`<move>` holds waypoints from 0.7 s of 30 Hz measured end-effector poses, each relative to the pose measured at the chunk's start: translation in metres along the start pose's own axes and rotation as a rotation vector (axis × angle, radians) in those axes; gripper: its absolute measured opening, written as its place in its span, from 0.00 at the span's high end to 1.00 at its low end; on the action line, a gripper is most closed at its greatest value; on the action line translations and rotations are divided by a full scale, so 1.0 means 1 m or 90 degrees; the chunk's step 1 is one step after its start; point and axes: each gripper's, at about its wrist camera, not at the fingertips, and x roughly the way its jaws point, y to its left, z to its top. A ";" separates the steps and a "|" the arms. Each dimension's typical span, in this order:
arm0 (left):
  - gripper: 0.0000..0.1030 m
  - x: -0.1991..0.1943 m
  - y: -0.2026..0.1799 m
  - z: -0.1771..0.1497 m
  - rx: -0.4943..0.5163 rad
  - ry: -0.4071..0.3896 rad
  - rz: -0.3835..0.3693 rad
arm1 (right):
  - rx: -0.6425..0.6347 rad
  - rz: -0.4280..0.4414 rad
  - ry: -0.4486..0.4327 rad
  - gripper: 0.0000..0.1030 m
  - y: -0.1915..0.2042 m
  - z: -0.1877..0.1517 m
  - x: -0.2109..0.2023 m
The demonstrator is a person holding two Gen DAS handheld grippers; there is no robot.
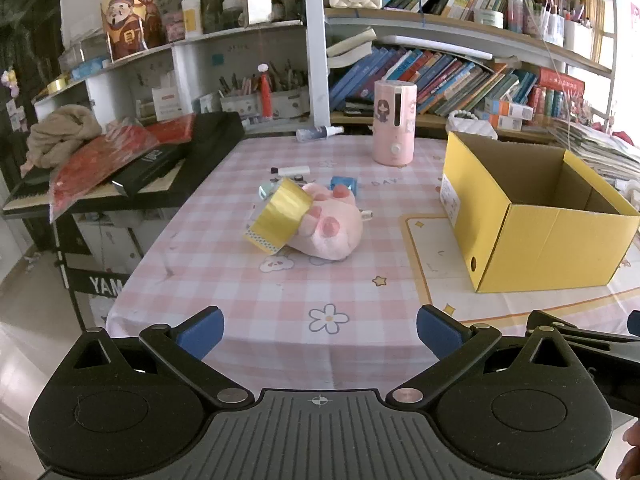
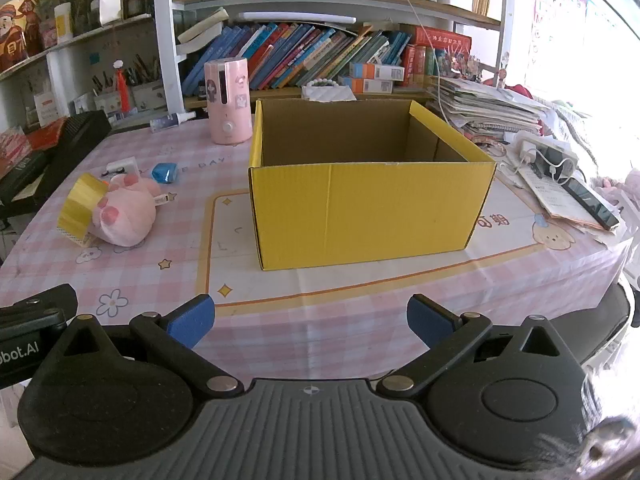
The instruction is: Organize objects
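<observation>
Facing the right gripper (image 2: 311, 322) head-on, the open yellow box (image 2: 368, 208) is sitting empty on the checked table (image 2: 360, 308), its long axis running across the view. Lying ahead of the left gripper (image 1: 320, 332), the pink plush paw (image 1: 332, 224) is resting left of the box, with the gold tape roll (image 1: 280, 216) leaning against its left side, core tilted upward. Both grippers are hovering with jaws spread wide, gripping nothing; the left one is judged nearer the clutter
</observation>
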 end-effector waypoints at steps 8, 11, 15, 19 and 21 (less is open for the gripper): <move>0.00 0.006 -0.003 -0.002 0.000 0.006 -0.001 | -0.001 0.001 0.002 0.00 -0.001 0.001 0.002; 0.00 0.008 -0.001 -0.002 -0.002 0.009 -0.002 | -0.001 0.001 0.004 0.00 0.002 0.001 0.004; 0.00 0.009 0.002 -0.001 -0.005 0.011 -0.002 | -0.003 0.001 0.006 0.00 0.005 0.000 0.008; 0.00 0.011 0.004 -0.001 -0.004 0.014 -0.002 | -0.006 -0.002 0.009 0.00 0.010 0.001 0.010; 0.00 0.011 0.004 -0.001 -0.004 0.014 -0.002 | -0.006 -0.002 0.010 0.00 0.011 0.000 0.011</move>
